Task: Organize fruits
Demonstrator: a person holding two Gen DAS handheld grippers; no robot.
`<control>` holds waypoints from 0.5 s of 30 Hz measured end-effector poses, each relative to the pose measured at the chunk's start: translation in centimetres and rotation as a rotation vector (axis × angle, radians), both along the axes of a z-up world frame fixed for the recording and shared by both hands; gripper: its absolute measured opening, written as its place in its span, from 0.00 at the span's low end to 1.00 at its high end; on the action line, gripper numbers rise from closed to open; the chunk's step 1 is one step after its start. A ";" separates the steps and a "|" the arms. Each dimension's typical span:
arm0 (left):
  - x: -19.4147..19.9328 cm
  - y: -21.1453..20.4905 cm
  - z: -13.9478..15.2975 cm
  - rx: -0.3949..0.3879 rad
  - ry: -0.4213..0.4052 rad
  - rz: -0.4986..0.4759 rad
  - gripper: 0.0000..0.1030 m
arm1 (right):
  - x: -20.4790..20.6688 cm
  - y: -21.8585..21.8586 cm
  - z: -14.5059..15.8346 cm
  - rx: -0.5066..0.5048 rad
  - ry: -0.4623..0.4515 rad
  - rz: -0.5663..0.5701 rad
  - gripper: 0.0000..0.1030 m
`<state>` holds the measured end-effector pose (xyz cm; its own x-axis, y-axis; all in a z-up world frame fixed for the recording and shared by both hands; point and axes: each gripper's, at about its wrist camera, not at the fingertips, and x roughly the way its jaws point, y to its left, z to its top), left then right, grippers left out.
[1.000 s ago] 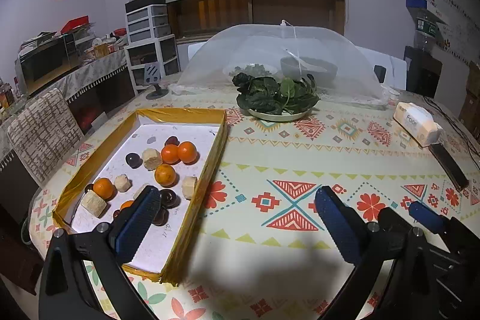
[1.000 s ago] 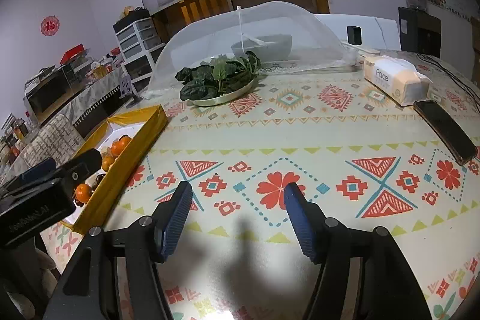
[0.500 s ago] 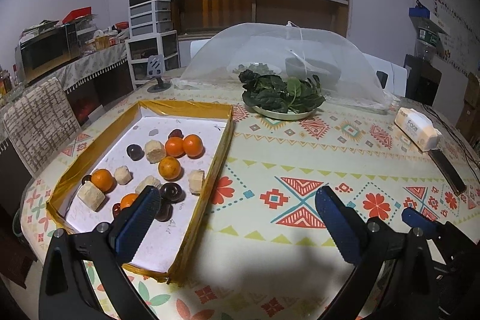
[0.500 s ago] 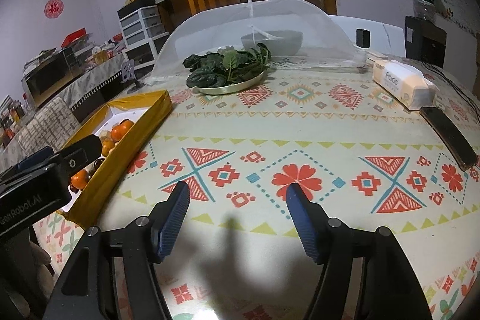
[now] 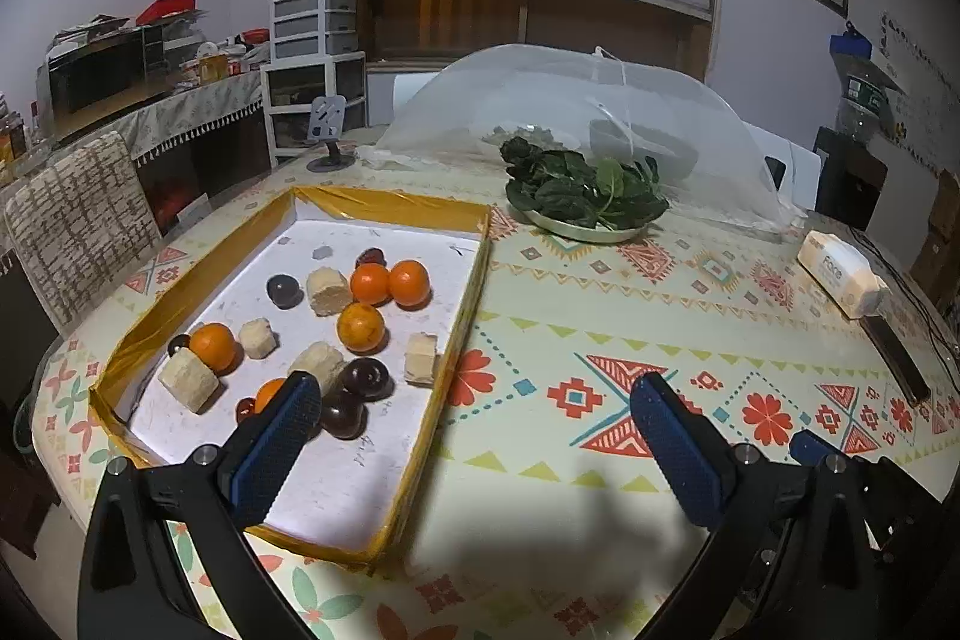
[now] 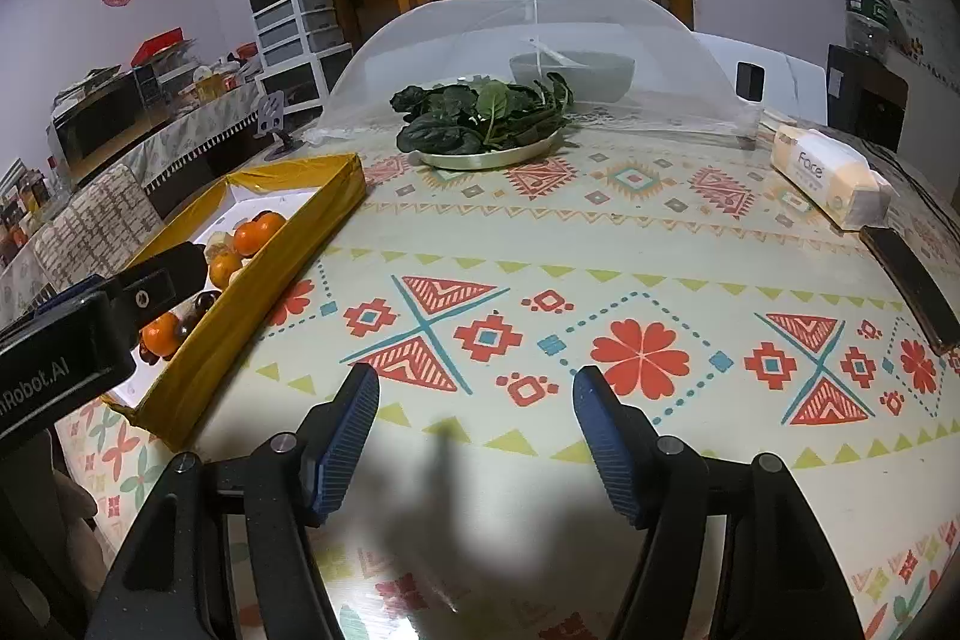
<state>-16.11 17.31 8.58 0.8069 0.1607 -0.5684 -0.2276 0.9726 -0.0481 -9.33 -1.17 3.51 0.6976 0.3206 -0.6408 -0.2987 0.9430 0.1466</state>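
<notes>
A shallow tray with yellow taped walls (image 5: 468, 304) lies on the left of the patterned table. Inside it are several oranges (image 5: 360, 327), pale cut chunks (image 5: 327, 291) and dark round fruits (image 5: 365, 377), all mixed together. My left gripper (image 5: 474, 394) is open and empty, its left finger over the tray's near end and its right finger over bare cloth. In the right wrist view the tray (image 6: 282, 268) sits at the left, partly hidden by the left tool's body. My right gripper (image 6: 477, 394) hangs open and empty above the tablecloth, right of the tray.
A plate of dark leafy greens (image 5: 585, 205) stands mid-table before a mesh food cover (image 5: 576, 112) over a bowl. A tissue pack (image 6: 831, 175) and a dark phone (image 6: 915, 283) lie at the right edge. A chair (image 5: 78, 220) stands left of the table.
Both views have rolled level and shifted slightly; the tray and greens sit a little further right in the left view. Both grippers stay open and empty.
</notes>
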 end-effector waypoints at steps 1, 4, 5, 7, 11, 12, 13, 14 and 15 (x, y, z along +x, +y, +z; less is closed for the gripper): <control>-0.1 0.1 0.1 0.009 -0.011 0.014 1.00 | 0.0 0.1 0.0 -0.001 -0.001 0.000 0.70; -1.1 0.4 1.4 0.078 -0.065 0.136 1.00 | -0.1 0.2 0.2 -0.001 -0.008 0.003 0.70; -1.5 0.4 2.1 0.108 -0.077 0.179 1.00 | -0.2 0.3 0.3 -0.003 -0.015 0.007 0.70; -2.2 0.3 3.2 0.172 -0.101 0.214 1.00 | -0.5 0.7 0.4 -0.011 -0.027 0.018 0.70; -2.7 0.6 3.3 0.199 -0.107 0.167 1.00 | -0.9 1.5 0.5 -0.020 -0.038 0.054 0.70; -2.7 0.8 3.1 0.186 -0.103 0.166 1.00 | -1.0 1.7 0.5 -0.023 -0.038 0.065 0.70; -2.8 1.0 2.9 0.167 -0.097 0.169 1.00 | -1.1 2.0 0.4 -0.026 -0.037 0.080 0.70; -2.7 1.3 2.7 0.141 -0.088 0.173 1.00 | -1.1 2.2 0.4 -0.027 -0.038 0.088 0.70; -2.6 1.6 2.5 0.108 -0.077 0.176 1.00 | -1.2 2.3 0.4 -0.027 -0.040 0.096 0.70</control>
